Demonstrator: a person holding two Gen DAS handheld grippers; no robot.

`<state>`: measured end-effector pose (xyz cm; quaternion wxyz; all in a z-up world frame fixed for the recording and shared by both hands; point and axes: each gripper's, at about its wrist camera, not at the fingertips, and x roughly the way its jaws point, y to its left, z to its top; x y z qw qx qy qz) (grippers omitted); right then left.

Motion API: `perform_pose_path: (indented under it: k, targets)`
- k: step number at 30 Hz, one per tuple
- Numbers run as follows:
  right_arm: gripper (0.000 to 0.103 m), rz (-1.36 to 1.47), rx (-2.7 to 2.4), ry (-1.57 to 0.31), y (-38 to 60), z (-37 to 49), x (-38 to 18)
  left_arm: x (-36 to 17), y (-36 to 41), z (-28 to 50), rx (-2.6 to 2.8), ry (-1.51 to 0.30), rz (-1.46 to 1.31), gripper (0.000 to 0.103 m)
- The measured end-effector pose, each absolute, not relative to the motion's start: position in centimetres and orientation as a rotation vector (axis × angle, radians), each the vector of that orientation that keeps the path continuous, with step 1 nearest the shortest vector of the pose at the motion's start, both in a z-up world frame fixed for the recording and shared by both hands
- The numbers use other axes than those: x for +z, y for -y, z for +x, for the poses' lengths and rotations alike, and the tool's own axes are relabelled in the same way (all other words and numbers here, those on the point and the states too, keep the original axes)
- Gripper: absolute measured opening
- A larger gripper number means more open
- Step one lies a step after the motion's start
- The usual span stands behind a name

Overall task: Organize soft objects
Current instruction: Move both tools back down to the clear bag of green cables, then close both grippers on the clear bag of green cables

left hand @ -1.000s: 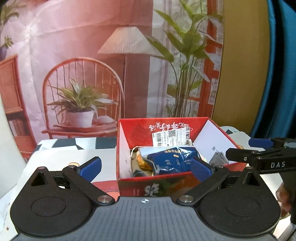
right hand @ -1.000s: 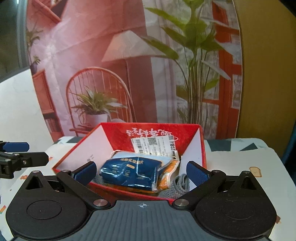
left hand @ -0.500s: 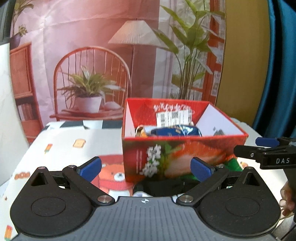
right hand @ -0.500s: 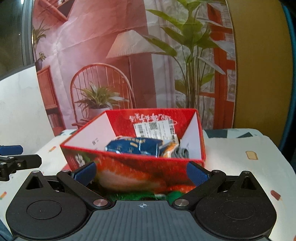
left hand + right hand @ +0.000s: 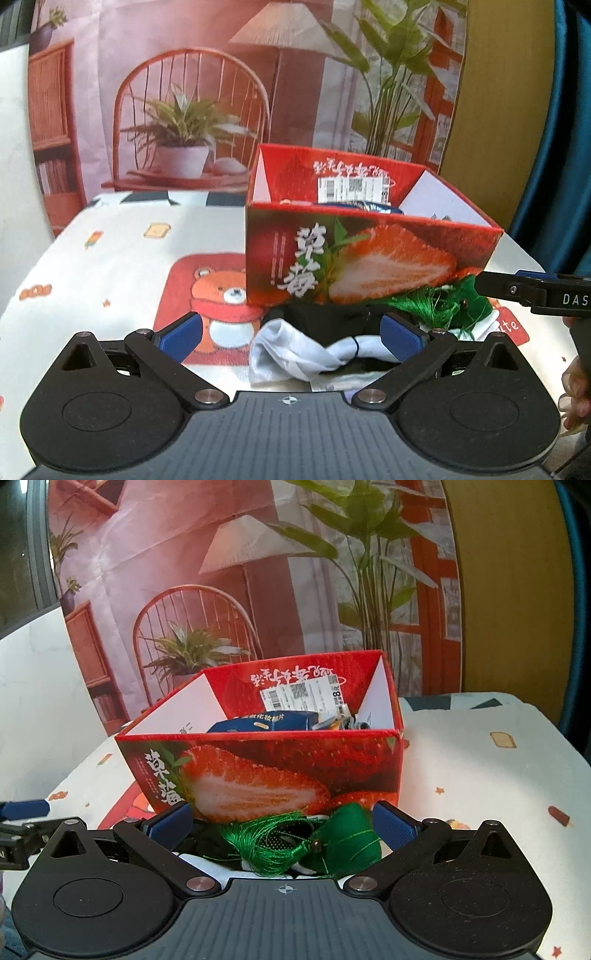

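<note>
A red strawberry-print box (image 5: 369, 258) stands on the table; it also shows in the right wrist view (image 5: 266, 771). Inside lie a blue packet (image 5: 258, 723) and other items, mostly hidden by the front wall. In front of the box lie a white knotted cloth (image 5: 295, 354), a black soft item (image 5: 325, 317) and a green tasselled pouch (image 5: 332, 842), which also shows in the left wrist view (image 5: 454, 302). My left gripper (image 5: 291, 336) is open, low over the white cloth. My right gripper (image 5: 282, 825) is open, low over the green pouch.
The table has a white cloth with a bear print (image 5: 221, 295) and small cartoon marks (image 5: 502, 738). A printed backdrop of a chair and plants (image 5: 184, 122) hangs behind. A blue curtain (image 5: 569, 129) is at the right. The table's right edge (image 5: 554, 734) is near.
Both grippers have pulled back from above the box and dropped low in front of it. The soft items before the box have come into view. Both stay open.
</note>
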<state>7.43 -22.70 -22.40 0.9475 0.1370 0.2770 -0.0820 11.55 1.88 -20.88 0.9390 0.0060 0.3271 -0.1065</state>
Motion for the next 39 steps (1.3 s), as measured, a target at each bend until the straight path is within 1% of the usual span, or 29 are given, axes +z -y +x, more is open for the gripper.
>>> perform_pose_path:
  k: [13, 19, 21, 24, 28, 30, 32, 33, 35, 39]
  targets:
    - [0.103, 0.253, -0.191, -0.604, 21.7, 6.7, -24.4, -22.4, -2.1, 11.8, -0.232, -0.745, -0.023, 0.102]
    - [0.102, 0.252, -0.175, -0.644, 21.5, 6.7, -25.3, -22.9, -2.1, 11.8, -0.246, -0.768, -0.036, 0.097]
    - [0.101, 0.251, -0.159, -0.658, 21.2, 6.7, -25.6, -23.2, -2.1, 11.8, -0.255, -0.783, -0.043, 0.093]
    - [0.096, 0.242, -0.132, -0.680, 20.7, 6.8, -25.9, -23.8, -2.1, 12.0, -0.278, -0.814, -0.052, 0.090]
    - [0.095, 0.228, -0.097, -0.731, 19.8, 7.1, -26.6, -24.6, -2.2, 12.1, -0.297, -0.859, -0.080, 0.085]
    - [0.092, 0.227, -0.080, -0.751, 19.4, 7.1, -26.9, -25.0, -2.1, 12.2, -0.308, -0.881, -0.090, 0.080]
    - [0.085, 0.224, -0.066, -0.776, 19.0, 7.1, -27.3, -25.5, -2.1, 12.2, -0.316, -0.904, -0.092, 0.079]
    - [0.084, 0.224, -0.062, -0.786, 18.8, 7.1, -27.5, -25.7, -2.0, 12.2, -0.320, -0.913, -0.096, 0.077]
    - [0.077, 0.227, -0.051, -0.800, 18.6, 7.1, -27.7, -26.1, -2.0, 12.3, -0.336, -0.931, -0.106, 0.071]
    - [0.073, 0.226, -0.033, -0.818, 18.3, 7.0, -27.6, -26.6, -1.8, 12.3, -0.348, -0.956, -0.111, 0.069]
